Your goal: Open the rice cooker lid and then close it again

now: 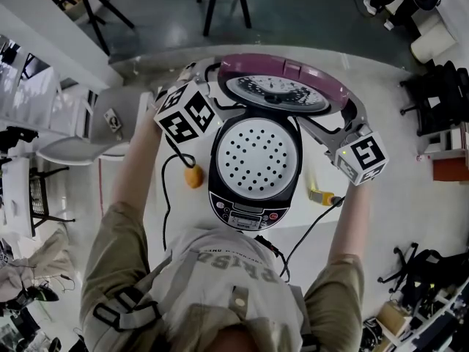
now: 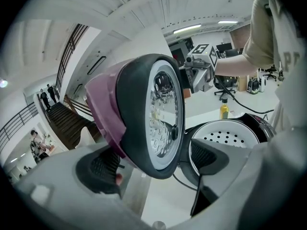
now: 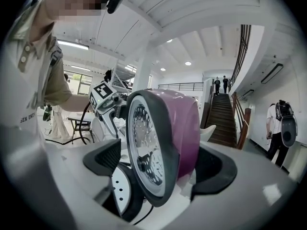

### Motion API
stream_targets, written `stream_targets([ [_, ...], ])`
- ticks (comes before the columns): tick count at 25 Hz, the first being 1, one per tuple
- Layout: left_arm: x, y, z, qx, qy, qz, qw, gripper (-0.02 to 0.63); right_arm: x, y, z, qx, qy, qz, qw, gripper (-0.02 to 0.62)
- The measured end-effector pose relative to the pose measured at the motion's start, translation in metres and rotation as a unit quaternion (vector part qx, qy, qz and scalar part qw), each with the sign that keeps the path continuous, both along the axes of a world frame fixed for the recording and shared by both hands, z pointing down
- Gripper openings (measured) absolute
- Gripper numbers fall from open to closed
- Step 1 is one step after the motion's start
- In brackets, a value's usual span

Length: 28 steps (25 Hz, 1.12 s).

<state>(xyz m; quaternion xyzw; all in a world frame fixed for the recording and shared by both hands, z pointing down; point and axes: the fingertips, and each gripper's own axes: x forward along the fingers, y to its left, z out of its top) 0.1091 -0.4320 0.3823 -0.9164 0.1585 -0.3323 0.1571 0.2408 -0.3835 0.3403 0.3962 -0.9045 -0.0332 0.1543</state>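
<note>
Rice cooker (image 1: 253, 196): sat on the white counter (image 1: 381, 79), buttons toward the person.
Lid (image 1: 282, 86): was open, standing up on its edge at the back. It ran side to side, shiny inside facing the person, purple top facing away.
Left hand-held gripper (image 2: 153, 169): jaws wide apart around the lid's left edge, not squeezing it.
Right hand-held gripper (image 3: 160, 166): jaws wide apart around the lid's right edge, not squeezing.

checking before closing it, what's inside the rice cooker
A white perforated tray fills the rice cooker opening, lid raised; anything beneath the tray is hidden.
</note>
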Motion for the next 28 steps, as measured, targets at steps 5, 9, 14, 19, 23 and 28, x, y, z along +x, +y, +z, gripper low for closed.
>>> stream_targets([
  [5,-0.002,0.004,0.001,-0.001,-0.002,-0.002,1.0,0.476,-0.001,0.004,0.001,-0.001,0.003,-0.002,1.0,0.439],
  [9,-0.004,0.011,0.001,0.0,-0.006,-0.001,1.0,0.476,-0.003,0.011,0.002,-0.003,0.009,-0.003,1.0,0.439],
  [14,-0.008,0.021,0.003,0.0,-0.012,-0.001,0.9999,0.476,-0.006,0.021,0.004,-0.003,0.02,-0.006,1.0,0.439],
  [19,-0.011,0.035,0.005,-0.001,-0.014,-0.002,0.9999,0.477,-0.009,0.035,0.007,-0.002,0.027,-0.009,1.0,0.442],
  [23,-0.014,0.049,0.008,-0.006,-0.012,-0.003,0.9999,0.486,-0.012,0.048,0.01,-0.001,0.026,-0.014,1.0,0.443],
  [28,-0.019,0.064,0.013,-0.008,-0.02,-0.005,0.9998,0.488,-0.017,0.063,0.015,-0.006,0.036,-0.019,0.999,0.446],
])
